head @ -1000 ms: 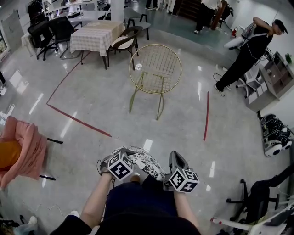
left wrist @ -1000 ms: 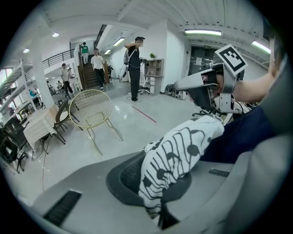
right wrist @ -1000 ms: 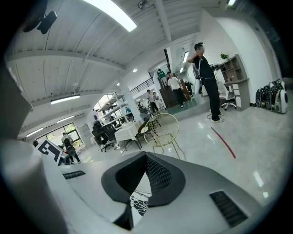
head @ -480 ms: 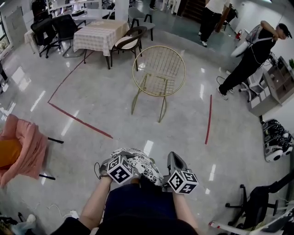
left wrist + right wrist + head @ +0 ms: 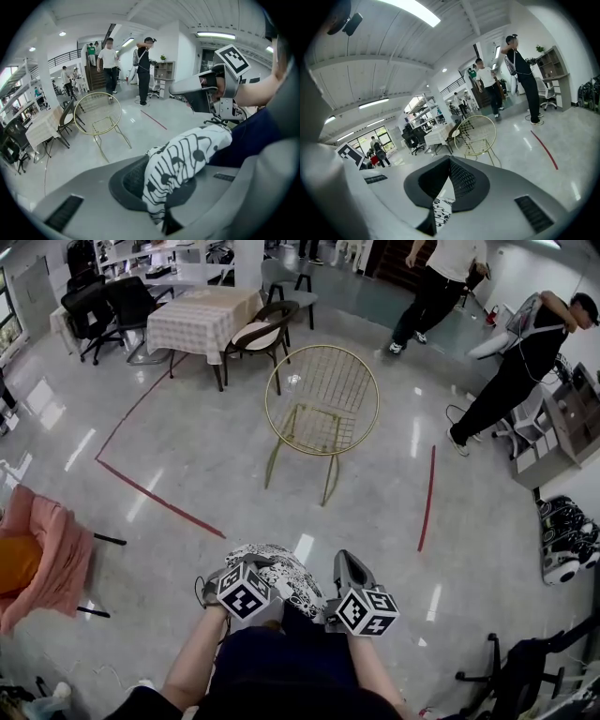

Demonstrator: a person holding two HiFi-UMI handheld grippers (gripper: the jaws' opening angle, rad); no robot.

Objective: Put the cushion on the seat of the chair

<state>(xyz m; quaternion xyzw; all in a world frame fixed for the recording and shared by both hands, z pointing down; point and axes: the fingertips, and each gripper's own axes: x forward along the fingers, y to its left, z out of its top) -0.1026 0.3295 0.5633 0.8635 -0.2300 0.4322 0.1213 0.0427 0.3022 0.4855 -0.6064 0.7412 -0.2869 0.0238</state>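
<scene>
Cushion point(image 5: 279, 568) check-in: we're holding it up off the floor point(image 5: 187, 465), right in front of our body, black-and-white squiggle print facing up. We're gripping it from both sides. Our left gripper point(image 5: 159, 187) is clamping fully down on a bunched fold of the fabric, and in the left gripper view the cloth is spilling out from between the pads and draping off toward the right. Our right gripper point(image 5: 450, 182) is sitting at the cushion's right edge. In the right gripper view its jaws are pressing together down to a thin slit, with a strip of the printed fabric showing in that gap, so we're reading it as pinching the cushion too.

The gold wire chair point(image 5: 323, 395) is standing well apart from us, straight ahead on the floor, and the cushion isn't on its seat point(image 5: 314, 432) yet. A red tape line point(image 5: 427, 498) is running along the floor to the chair's right. Behind the chair, off to its left, a counter point(image 5: 202, 315) is wearing a checked cloth. Two people are hanging around past the chair on the right.
</scene>
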